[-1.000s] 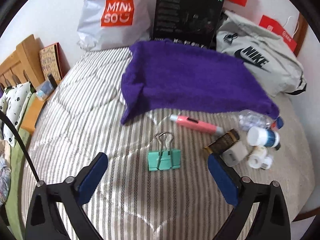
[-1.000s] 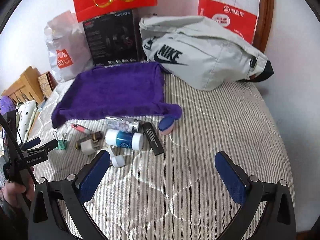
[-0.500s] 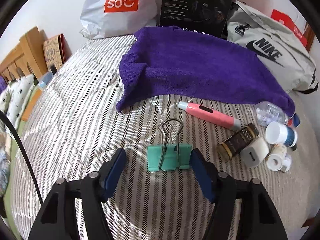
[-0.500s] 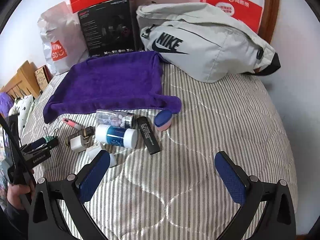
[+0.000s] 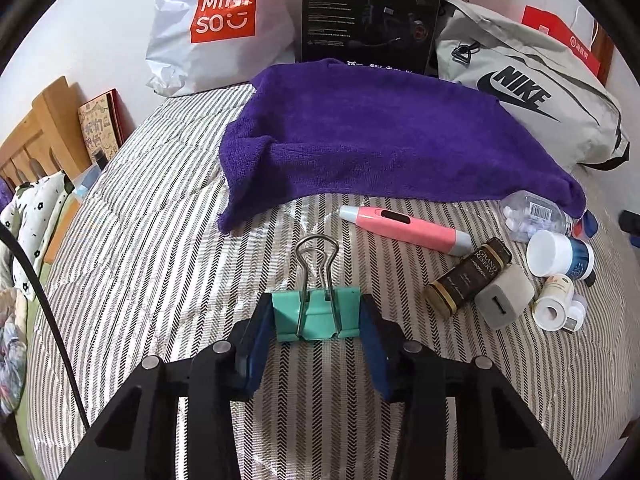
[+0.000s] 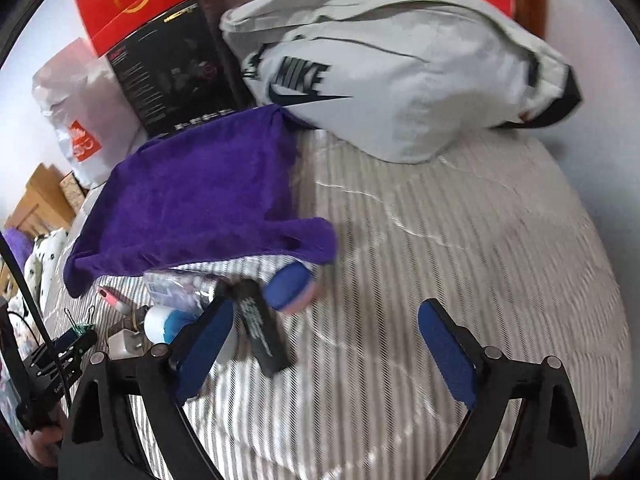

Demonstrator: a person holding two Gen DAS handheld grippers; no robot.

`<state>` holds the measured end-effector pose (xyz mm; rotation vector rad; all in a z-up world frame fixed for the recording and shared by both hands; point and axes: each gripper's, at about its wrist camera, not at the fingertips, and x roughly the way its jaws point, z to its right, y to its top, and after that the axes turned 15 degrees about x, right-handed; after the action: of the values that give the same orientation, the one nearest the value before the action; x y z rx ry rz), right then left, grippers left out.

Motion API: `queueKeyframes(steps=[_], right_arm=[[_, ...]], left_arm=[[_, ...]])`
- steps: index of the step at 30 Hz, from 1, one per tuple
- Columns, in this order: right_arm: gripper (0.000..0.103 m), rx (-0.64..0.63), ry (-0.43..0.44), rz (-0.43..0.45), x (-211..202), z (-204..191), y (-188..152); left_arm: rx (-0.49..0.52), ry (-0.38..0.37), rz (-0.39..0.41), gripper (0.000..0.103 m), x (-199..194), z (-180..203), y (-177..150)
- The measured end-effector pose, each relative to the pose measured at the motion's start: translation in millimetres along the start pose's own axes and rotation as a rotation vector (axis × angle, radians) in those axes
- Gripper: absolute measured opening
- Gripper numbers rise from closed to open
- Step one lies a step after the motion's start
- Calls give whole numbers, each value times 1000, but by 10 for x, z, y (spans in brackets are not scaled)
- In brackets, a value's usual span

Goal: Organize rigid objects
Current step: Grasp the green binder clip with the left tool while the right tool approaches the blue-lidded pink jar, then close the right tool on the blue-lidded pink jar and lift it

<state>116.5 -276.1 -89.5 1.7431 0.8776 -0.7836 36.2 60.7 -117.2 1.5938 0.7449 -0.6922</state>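
Left wrist view: the left gripper [image 5: 316, 316] has its 2 blue-padded fingers [image 5: 260, 336] clamped on the teal metal binder clip [image 5: 316, 314], which lies on the striped bed [image 5: 160, 240] before the purple towel [image 5: 380, 136].

Right wrist view: the right gripper [image 6: 326, 340] is spread wide and empty, beside a black rectangular box [image 6: 260, 332].

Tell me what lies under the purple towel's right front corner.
The purple towel overlaps the far end of a clear pill bottle; a blue-capped jar sits at its edge. Anything further under is hidden.

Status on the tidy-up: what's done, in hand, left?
Done: nothing sorted yet; purple towel is bare. In hand: left gripper shut on the green binder clip, clip on the bed. Right gripper open, holding nothing. Left: pink pen, brown tube, charger, bottles.
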Motion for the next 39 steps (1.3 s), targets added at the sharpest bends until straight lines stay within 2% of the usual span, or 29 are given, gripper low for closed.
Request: queueKeyframes(steps=[2,5,9,13,15,19,30,39], right_arm=[[92,-27,8,-7,81,-85,-9],[84,-45,9,-24,192,-121,-30],[66,-35,15,-59,382,-119,-25],[40,-38,-5,-81,505,-103,-7],[36,-29,-4,-85,511,-58,11],[36,-9,-12,-87,508,22,52],[30,-12,-48,-53,624,-70,112],[30,-38,-33,-61,448,33,55]], left_arm=[[2,-2,-2,40,9,2,6],[5,-4,-7,40,23,0,21],[7,-8,-9,40,38,-7,31],[8,-10,-10,40,41,-8,37],[8,-12,-9,40,44,-10,38],[10,-11,-6,40,48,-5,33],[13,-14,-8,40,46,-8,38],[8,-32,-2,40,33,-24,34]])
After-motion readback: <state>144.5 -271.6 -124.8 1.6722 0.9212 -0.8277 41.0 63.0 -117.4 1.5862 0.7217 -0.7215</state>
